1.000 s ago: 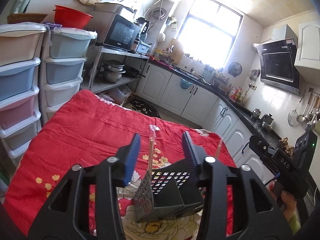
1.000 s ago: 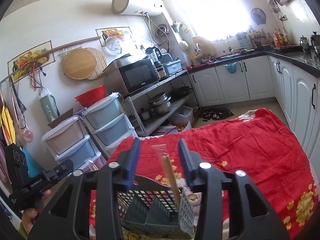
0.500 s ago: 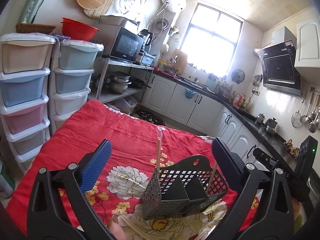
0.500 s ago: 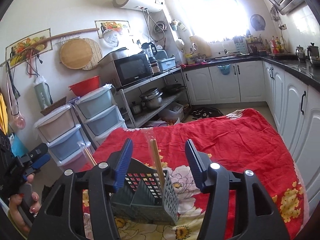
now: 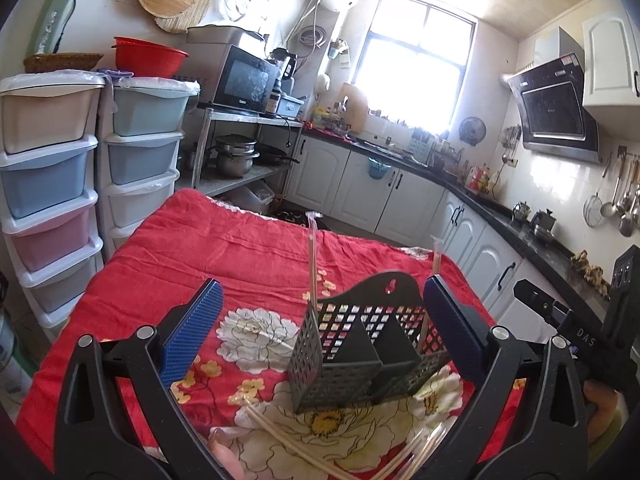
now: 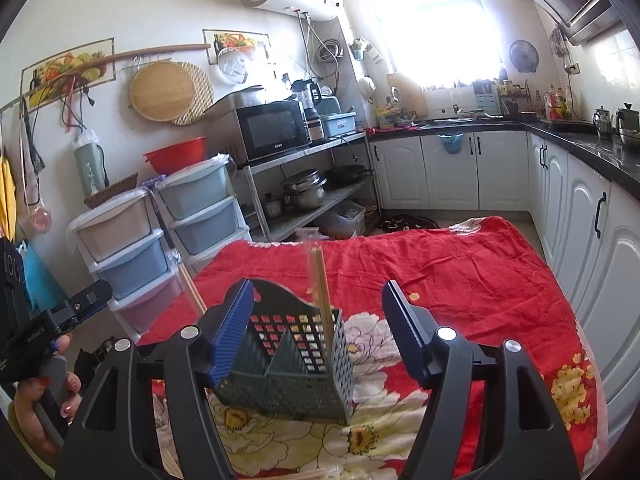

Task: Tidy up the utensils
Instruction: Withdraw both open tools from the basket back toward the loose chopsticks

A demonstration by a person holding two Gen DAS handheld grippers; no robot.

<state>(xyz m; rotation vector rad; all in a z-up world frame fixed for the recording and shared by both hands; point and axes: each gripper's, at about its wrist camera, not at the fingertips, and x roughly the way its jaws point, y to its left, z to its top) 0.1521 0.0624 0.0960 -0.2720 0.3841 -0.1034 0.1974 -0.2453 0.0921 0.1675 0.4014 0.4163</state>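
A dark slotted utensil caddy [image 5: 368,344] stands on the red floral cloth [image 5: 248,256]; it also shows in the right wrist view [image 6: 288,364]. A wrapped pair of chopsticks [image 5: 313,264] stands upright in its left compartment, another pair [image 5: 434,264] at its right side. In the right wrist view one pair [image 6: 322,292] stands in the caddy and another [image 6: 192,288] shows at its left. Loose wrapped chopsticks [image 5: 288,444] lie on the cloth in front. My left gripper [image 5: 320,328] is open and empty around the caddy. My right gripper [image 6: 320,336] is open and empty.
Stacked plastic drawers [image 5: 48,184] stand left of the table. A metal rack with microwave and pots [image 5: 240,120] is behind. White cabinets [image 5: 400,200] run along the far wall and right. The other hand's gripper shows at the right [image 5: 580,332].
Both grippers have opened wide and let go of the chopsticks, which now stand in the caddy. Both grippers have drawn back a little.
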